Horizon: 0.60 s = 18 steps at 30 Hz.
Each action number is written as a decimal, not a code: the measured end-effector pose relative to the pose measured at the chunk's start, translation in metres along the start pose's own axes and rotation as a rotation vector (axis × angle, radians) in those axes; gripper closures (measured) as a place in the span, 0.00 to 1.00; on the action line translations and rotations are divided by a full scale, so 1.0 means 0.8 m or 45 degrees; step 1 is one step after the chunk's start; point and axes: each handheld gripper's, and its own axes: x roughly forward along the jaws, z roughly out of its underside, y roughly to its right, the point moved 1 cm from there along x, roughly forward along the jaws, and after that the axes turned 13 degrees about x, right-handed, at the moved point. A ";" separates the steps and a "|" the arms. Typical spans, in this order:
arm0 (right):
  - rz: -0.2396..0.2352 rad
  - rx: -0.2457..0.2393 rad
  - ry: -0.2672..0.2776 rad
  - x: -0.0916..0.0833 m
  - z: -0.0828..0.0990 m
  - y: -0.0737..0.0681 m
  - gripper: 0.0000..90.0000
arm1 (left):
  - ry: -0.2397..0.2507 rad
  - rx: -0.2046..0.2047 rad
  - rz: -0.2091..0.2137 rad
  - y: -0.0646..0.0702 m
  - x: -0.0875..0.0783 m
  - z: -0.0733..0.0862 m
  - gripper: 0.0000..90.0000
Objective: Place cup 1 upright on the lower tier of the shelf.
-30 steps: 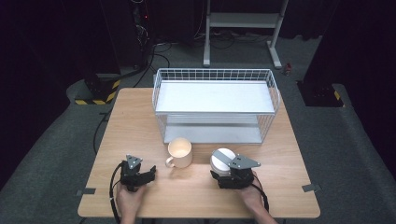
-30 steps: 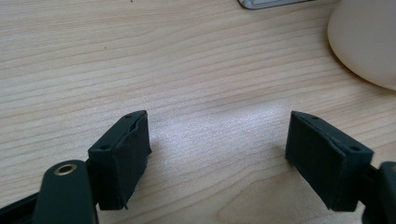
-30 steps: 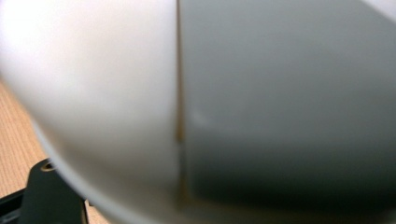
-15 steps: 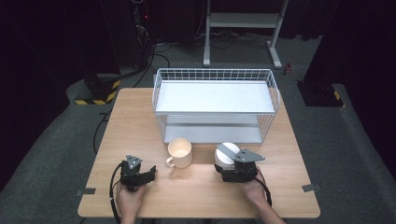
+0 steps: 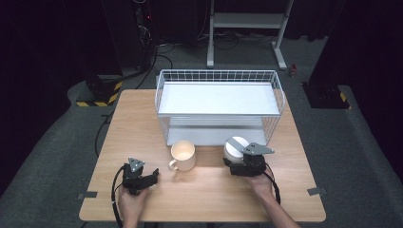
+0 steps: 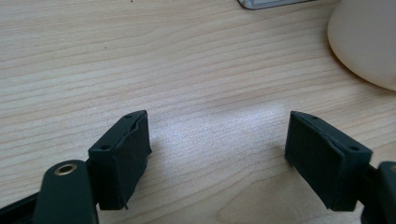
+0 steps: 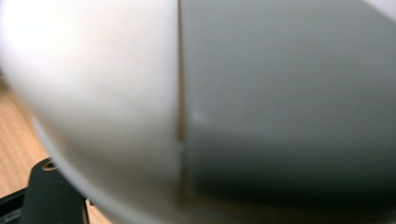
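Observation:
A white bowl (image 5: 235, 145) hangs tilted just above the table in front of the wire rack, and my right gripper (image 5: 235, 159) is shut on its rim. The bowl (image 7: 116, 93) sits blurred and very close in the right gripper view, where part of one black finger (image 7: 51, 196) shows under it at the lower left. A cream mug (image 5: 183, 153) stands on the table with its handle toward the person. My left gripper (image 5: 152, 176) rests low at the front left, open, with bare wood between its pads (image 6: 217, 135). The mug (image 6: 369, 42) lies beyond its right pad.
A white wire rack (image 5: 218, 71) with two shelves stands on the far half of the wooden table (image 5: 214, 199). Its lower shelf opens toward the bowl and mug. Dark floor, cables and stands surround the table.
My right gripper has carried the bowl away from the person toward the rack, a little up. The left gripper and the mug have stayed in place.

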 end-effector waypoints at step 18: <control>0.082 0.066 0.050 0.014 -0.028 0.027 0.21 | -0.001 -0.004 0.004 0.000 0.000 0.000 0.25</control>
